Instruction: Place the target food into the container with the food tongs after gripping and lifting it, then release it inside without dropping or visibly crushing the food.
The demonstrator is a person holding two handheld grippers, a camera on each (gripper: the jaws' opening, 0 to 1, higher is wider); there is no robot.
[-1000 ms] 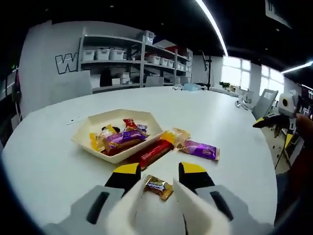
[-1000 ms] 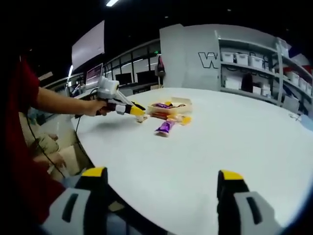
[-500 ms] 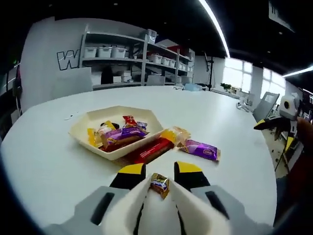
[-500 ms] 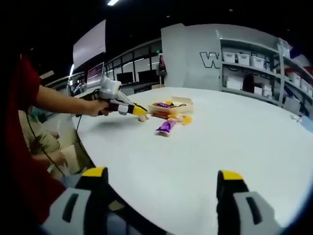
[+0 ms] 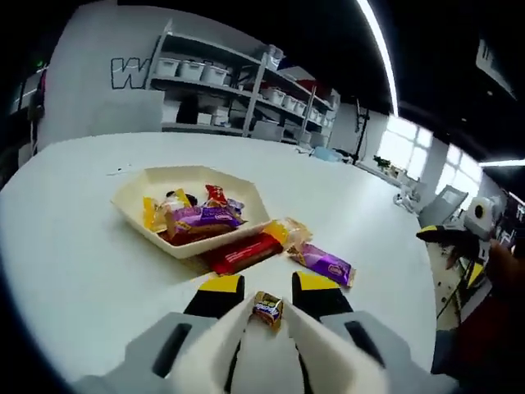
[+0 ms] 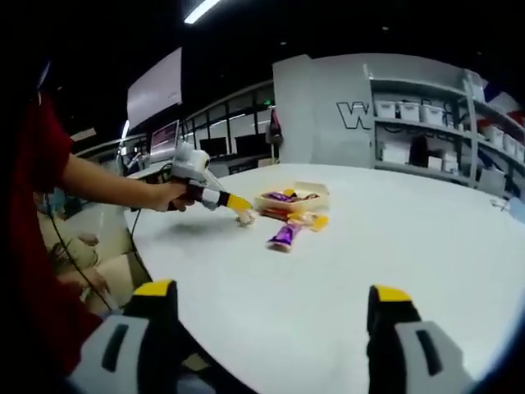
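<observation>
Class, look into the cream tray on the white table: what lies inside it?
Inside the cream tray lie wrapped snacks: a purple pack on top, a small red one and a yellow one. What lies beneath them is covered.

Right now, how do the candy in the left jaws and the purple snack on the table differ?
The candy is small, gold-brown and lifted, pinched by the left gripper. The purple snack is longer and lies free on the table outside the tray. Both are wrapped.

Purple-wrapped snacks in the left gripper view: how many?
2. One purple-wrapped snack lies on the pile in the cream tray; the other purple snack lies on the table right of it. More may be buried.
</observation>
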